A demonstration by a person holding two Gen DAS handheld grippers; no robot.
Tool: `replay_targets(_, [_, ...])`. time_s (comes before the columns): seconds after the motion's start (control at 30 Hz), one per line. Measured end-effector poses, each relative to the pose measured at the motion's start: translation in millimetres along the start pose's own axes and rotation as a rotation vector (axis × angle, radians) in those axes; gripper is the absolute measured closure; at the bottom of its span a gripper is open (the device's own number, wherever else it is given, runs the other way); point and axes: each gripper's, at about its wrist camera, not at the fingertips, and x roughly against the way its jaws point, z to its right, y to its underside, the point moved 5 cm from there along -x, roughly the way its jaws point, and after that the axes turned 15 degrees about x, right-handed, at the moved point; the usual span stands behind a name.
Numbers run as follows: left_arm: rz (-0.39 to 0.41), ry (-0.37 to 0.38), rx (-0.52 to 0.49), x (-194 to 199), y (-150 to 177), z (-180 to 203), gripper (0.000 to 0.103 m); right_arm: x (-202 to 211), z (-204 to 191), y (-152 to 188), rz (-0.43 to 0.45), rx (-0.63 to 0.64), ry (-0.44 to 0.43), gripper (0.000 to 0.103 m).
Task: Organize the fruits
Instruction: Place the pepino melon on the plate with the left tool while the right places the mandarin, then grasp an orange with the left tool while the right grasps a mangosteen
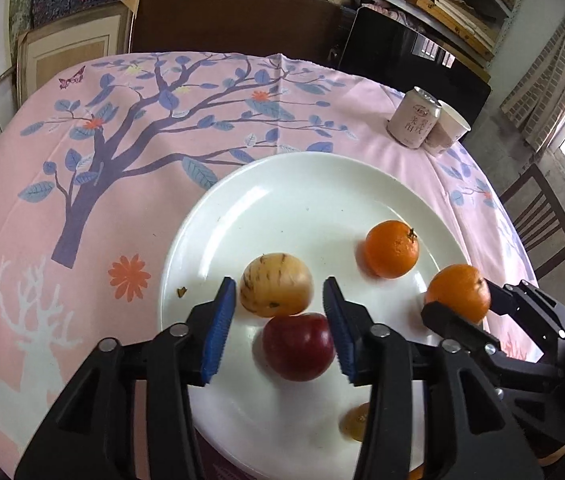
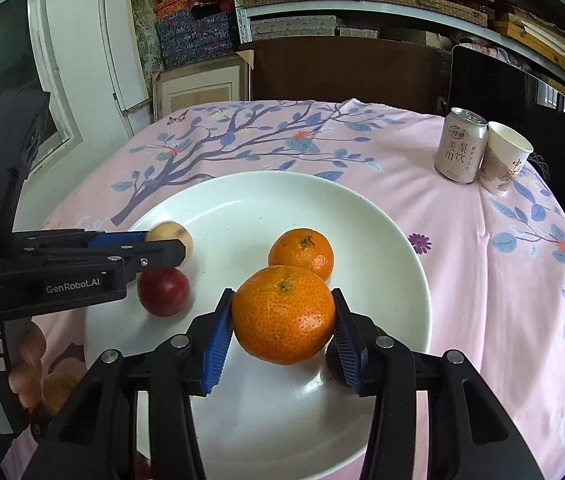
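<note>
From the left wrist view, the smooth white plate [image 1: 302, 184] already holds a dark red plum [image 1: 298, 346], a pale speckled fruit [image 1: 276, 290] and a mandarin [image 1: 391, 248], and the left gripper [image 1: 280, 326] hangs over the plum with jaws apart, holding nothing.

From the right wrist view, the right gripper [image 2: 282, 330] has a dimpled mandarin [image 2: 283, 314] between its ribbed blue pads just above the plate [image 2: 382, 232]; whether the pads press it I cannot tell, so I judge the sorting well advanced, this piece unsettled.

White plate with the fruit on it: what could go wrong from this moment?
1. The large orange sits between the right gripper pads near the white plate rim; it may roll off.
2. The left gripper straddles the red fruit beside the pale fruit; it could knock either.
</note>
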Motion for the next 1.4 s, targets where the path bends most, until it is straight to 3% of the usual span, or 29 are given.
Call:
replay_targets(0.03, [0.013,0.004,0.014,6,-1,-1,0.037,7,1,-1,0.025,0.001,0.016,0.040])
replay_targets(0.07, [0.041,0.008,0.027,17,-2,-3,0.031,18,3,-1,0.052,-0.005,0.023,0.037])
replay_targets(0.2, [0.105,0.043,0.002,68,11,-2,0.028,65,9,7,0.121,-0.036,0.021,0.035])
replay_targets(0.27, [0.120,0.053,-0.039,95,33,-5,0.022,92,11,22,0.144,-0.068,0.021,0.028])
replay_targets(0.43, [0.155,-0.014,-0.203,140,120,-26,0.021,139,-5,84,0.198,-0.128,-0.028,0.024])
replay_targets(0.63, [0.125,-0.140,-0.316,141,198,-59,0.025,144,-19,136,0.232,-0.198,-0.089,0.024])
replay_targets(0.87, [0.123,-0.208,-0.209,139,197,-105,0.031,134,-14,150,0.222,-0.273,-0.134,0.024])
replay_targets(0.93, [0.111,-0.219,-0.189,135,195,-111,0.036,132,-10,153,0.213,-0.294,-0.133,0.024])
replay_targets(1.1, [0.106,-0.226,-0.185,128,190,-111,0.036,133,-10,155,0.211,-0.298,-0.128,0.024])
replay_targets(1.3, [0.099,-0.219,-0.180,116,178,-107,0.035,133,-9,156,0.204,-0.300,-0.127,0.024])
replay_targets(1.4, [0.063,-0.172,-0.144,109,173,-109,0.039,133,-9,156,0.203,-0.304,-0.125,0.024])
